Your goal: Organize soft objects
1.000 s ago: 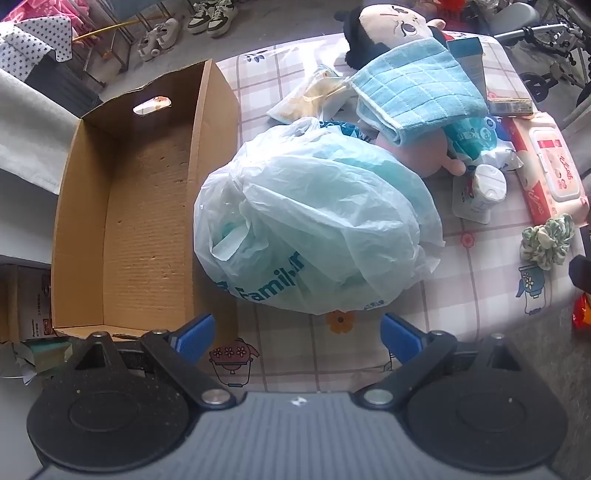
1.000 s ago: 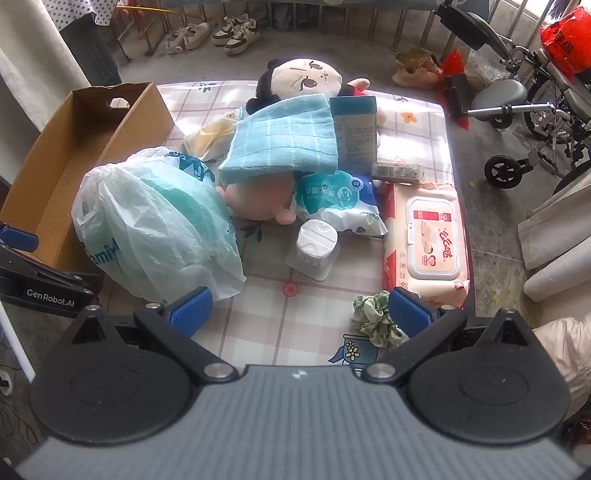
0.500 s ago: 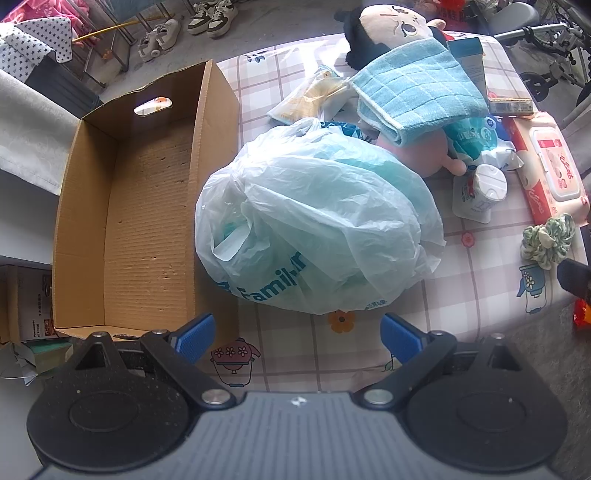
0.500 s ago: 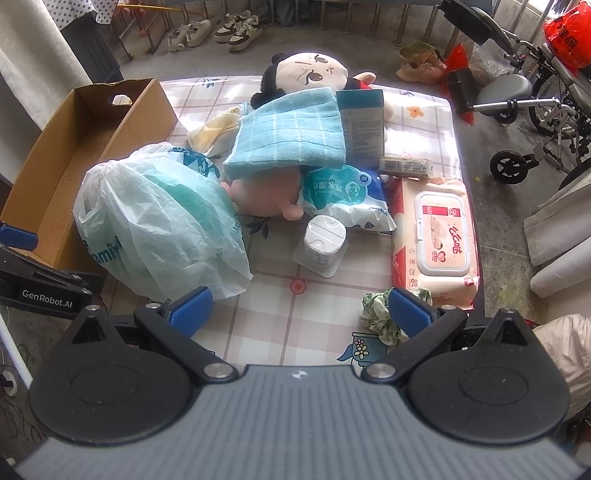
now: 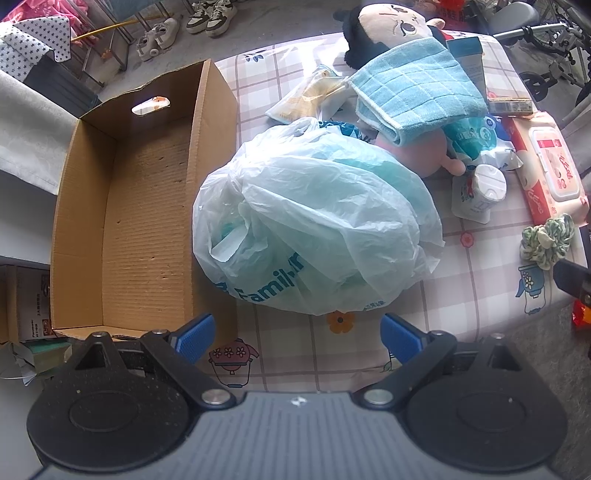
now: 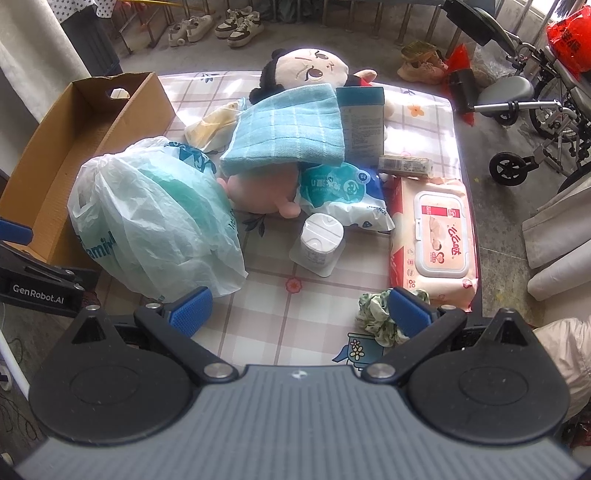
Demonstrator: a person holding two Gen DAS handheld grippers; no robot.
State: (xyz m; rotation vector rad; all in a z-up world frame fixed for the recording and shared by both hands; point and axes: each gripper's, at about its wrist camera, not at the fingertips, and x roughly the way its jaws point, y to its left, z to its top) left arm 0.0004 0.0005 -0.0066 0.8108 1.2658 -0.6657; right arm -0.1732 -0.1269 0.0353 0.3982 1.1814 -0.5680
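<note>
Left wrist view looks down over the left tongs, whose blue-padded fingers are spread wide with nothing between them, hovering above the checked cloth of the surface. Just ahead of them lies a bulging pale green plastic bag, pressed against the long side of an open cardboard box that sits at the left edge of the surface. Beyond the bag, a folded blue towel is draped over a plush doll, whose pink foot sticks out beneath it. A small white jar stands to the right of the bag, a green scrunchie lies near the right edge, and a pack of wet wipes rests just behind the scrunchie.

From the right wrist view, the right tongs are likewise spread and holding nothing. Their right finger overlaps the green scrunchie in the picture, though whether it touches cannot be told. The plastic bag lies left of centre beside the cardboard box. The blue towel covers the doll, with an upright teal carton just beside it. A soft tissue pack lies between the towel and the white jar, and the wet wipes lie along the right edge.
</note>
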